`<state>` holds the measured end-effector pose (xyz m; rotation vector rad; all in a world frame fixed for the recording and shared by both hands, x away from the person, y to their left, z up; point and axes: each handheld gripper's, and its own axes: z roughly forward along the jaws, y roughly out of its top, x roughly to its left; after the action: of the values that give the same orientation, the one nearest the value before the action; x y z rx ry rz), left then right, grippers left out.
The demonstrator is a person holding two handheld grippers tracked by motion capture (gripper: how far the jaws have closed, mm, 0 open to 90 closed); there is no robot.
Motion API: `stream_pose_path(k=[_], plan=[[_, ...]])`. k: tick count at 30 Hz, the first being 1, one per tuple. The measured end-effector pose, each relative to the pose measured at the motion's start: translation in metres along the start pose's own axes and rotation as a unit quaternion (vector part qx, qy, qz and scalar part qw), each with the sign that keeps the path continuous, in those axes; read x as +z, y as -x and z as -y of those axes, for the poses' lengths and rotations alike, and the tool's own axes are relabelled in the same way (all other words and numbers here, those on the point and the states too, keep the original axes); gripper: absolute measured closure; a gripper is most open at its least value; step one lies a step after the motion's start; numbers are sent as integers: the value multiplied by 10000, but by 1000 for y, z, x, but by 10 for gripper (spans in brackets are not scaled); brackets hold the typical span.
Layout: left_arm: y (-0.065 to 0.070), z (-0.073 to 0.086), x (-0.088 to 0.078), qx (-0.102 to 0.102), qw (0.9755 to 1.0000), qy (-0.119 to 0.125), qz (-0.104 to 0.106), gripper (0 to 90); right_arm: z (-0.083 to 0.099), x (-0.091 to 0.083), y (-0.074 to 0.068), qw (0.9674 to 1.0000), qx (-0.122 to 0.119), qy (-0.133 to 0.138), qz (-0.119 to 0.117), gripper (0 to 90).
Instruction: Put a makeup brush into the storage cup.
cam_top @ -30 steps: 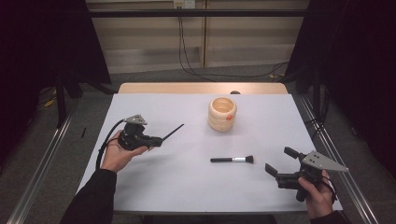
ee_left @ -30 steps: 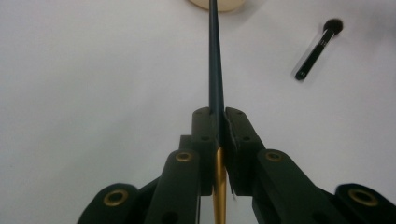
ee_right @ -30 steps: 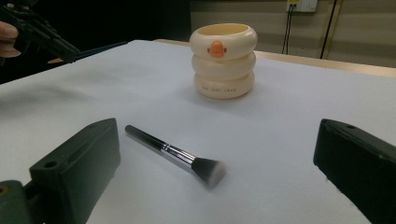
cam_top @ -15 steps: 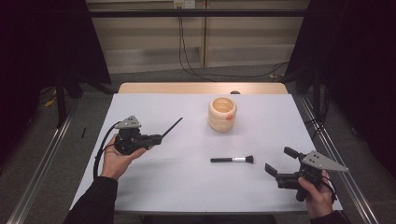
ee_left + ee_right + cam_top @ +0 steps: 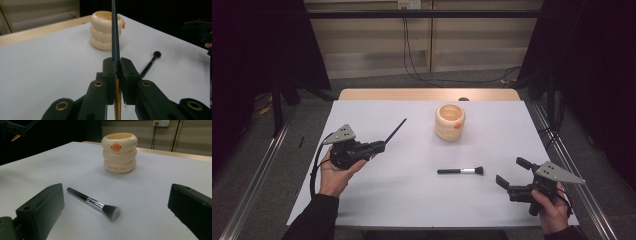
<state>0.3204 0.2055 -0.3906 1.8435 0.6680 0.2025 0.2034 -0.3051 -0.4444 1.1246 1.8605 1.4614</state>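
Here, nearest the person's side of the white worktop (image 5: 412, 200), the right gripper (image 5: 512, 178) rests low at the near right corner, its jaws wide apart with nothing between them. Just beyond those jaws, nearer than the cream ringed holder (image 5: 450, 121), a short makeup brush (image 5: 460, 171) lies flat on the sheet, its dark bristle head toward the right gripper and its black handle pointing away to the left; in the right gripper view it (image 5: 93, 203) lies between the two jaws' line of sight and the holder (image 5: 119, 152), touching neither.

To the left of the holder and somewhat nearer than it, the left gripper (image 5: 379, 146) is held above the worktop, jaws closed tight on a long thin brush (image 5: 395, 131) with a dark stem; its stem slants up and toward the holder. In the left gripper view the stem (image 5: 115, 32) crosses in front of the holder (image 5: 106, 30).

The holder stands upright in the far middle of the worktop, an orange mark (image 5: 457, 125) on its side, apart from both brushes. Beyond it runs the wooden far edge (image 5: 427, 94), then cables (image 5: 412, 55) on the floor.
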Motion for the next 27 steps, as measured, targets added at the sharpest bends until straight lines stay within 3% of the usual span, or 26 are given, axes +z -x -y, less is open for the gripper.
stream_pose_path(k=[6, 27], plan=[[8, -4, -5, 25, 9998, 215, 52, 834, 0, 0, -1, 10000, 24, 25, -34, 1], [34, -11, 11, 293, 9986, 41, 441, 834, 0, 0, -1, 9999, 10, 75, -85, 1]])
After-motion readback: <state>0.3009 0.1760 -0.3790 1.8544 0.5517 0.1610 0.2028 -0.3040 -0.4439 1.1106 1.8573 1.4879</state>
